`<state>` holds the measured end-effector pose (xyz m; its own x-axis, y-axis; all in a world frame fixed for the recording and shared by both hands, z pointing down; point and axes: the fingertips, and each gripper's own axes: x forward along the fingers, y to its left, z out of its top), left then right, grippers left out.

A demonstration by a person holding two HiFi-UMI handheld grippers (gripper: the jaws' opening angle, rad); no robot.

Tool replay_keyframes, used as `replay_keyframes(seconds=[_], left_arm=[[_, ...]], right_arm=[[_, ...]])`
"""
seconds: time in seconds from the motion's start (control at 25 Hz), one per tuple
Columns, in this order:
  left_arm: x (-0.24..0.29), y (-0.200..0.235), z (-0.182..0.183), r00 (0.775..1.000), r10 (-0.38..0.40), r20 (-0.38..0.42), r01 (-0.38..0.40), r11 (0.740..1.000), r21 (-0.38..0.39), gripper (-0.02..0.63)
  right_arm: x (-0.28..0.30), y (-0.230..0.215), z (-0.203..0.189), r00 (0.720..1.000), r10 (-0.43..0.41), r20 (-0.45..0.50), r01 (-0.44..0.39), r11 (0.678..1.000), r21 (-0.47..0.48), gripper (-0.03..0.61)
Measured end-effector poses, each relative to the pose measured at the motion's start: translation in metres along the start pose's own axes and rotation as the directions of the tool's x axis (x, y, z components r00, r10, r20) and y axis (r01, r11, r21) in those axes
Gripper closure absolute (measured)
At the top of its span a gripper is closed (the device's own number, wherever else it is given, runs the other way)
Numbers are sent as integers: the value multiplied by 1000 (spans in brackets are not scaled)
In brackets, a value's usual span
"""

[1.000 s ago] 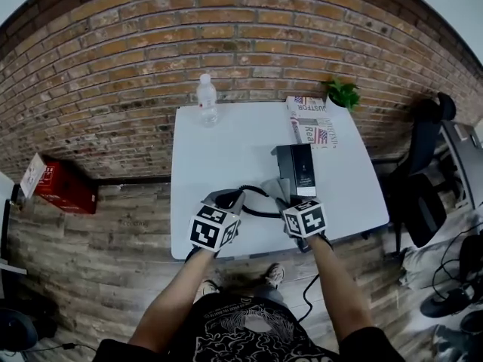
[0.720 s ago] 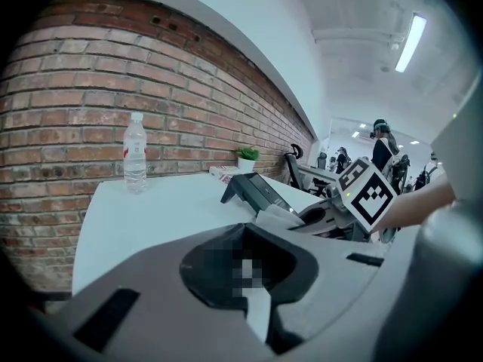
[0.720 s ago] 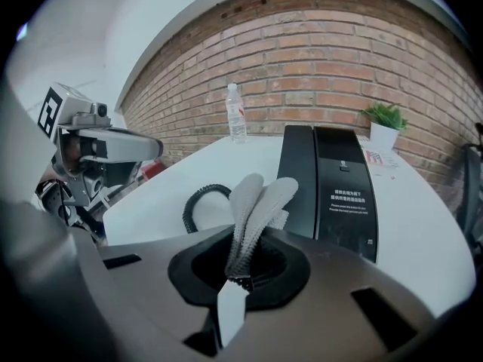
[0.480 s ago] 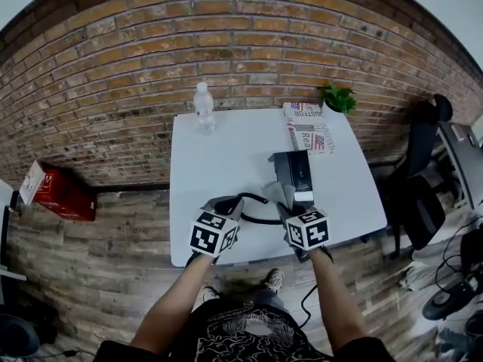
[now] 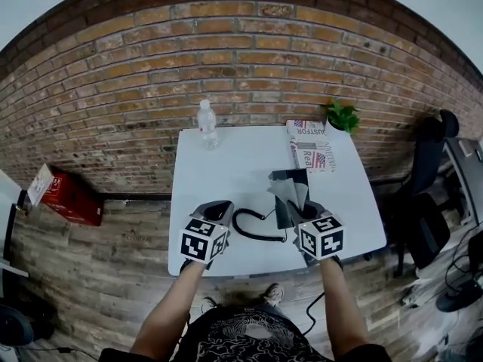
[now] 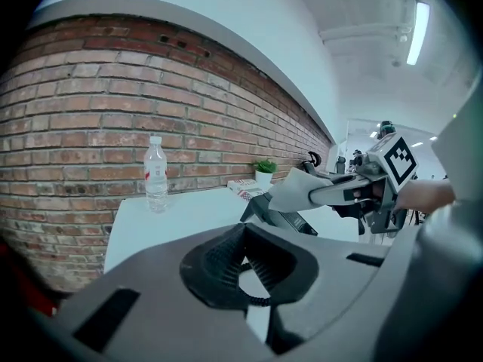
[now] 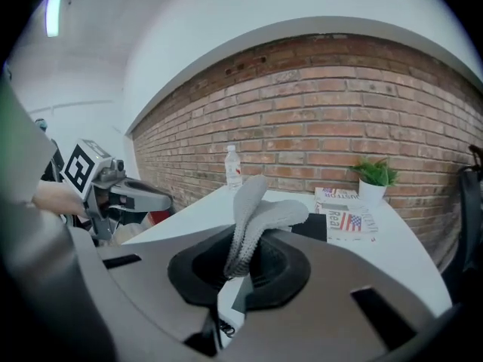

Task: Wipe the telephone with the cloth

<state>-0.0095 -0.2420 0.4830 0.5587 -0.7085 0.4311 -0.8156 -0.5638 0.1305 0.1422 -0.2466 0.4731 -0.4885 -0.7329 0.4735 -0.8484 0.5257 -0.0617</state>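
Note:
The black telephone (image 5: 282,211) sits right of the white table's (image 5: 226,164) middle, and its coiled cord (image 5: 253,228) loops out to the left. My right gripper (image 5: 302,206) is shut on the grey cloth (image 5: 290,189), which hangs over the phone's top. In the right gripper view the cloth (image 7: 256,210) sticks up from the jaws, with the phone (image 7: 309,226) just behind it. My left gripper (image 5: 219,208) hovers left of the cord, jaws together and nothing visible between them. In the left gripper view the cord (image 6: 253,296) shows below the jaws, and the cloth (image 6: 302,191) and phone (image 6: 283,219) lie ahead.
A water bottle (image 5: 206,124) stands at the table's back left. A folded newspaper (image 5: 311,145) and a small potted plant (image 5: 343,115) are at the back right. The brick wall runs behind. A black office chair (image 5: 423,202) stands right of the table, and a red box (image 5: 64,194) lies on the floor at left.
The right gripper has carried the cloth from the phone's near-left corner up over its top. The left gripper has eased back toward the table's near edge.

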Motion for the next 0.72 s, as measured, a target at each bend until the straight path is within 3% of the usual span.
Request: replay_keyframes(seconds=[0.36, 0.72], left_arm=[[-21, 19, 27, 992, 121, 26, -121, 993, 3, 607], [-31, 15, 46, 987, 157, 38, -158, 987, 10, 607]], right_arm=[[-29, -23, 43, 996, 7, 91, -7, 1000, 0, 568], [-42, -25, 71, 988, 27, 149, -23, 999, -30, 568]])
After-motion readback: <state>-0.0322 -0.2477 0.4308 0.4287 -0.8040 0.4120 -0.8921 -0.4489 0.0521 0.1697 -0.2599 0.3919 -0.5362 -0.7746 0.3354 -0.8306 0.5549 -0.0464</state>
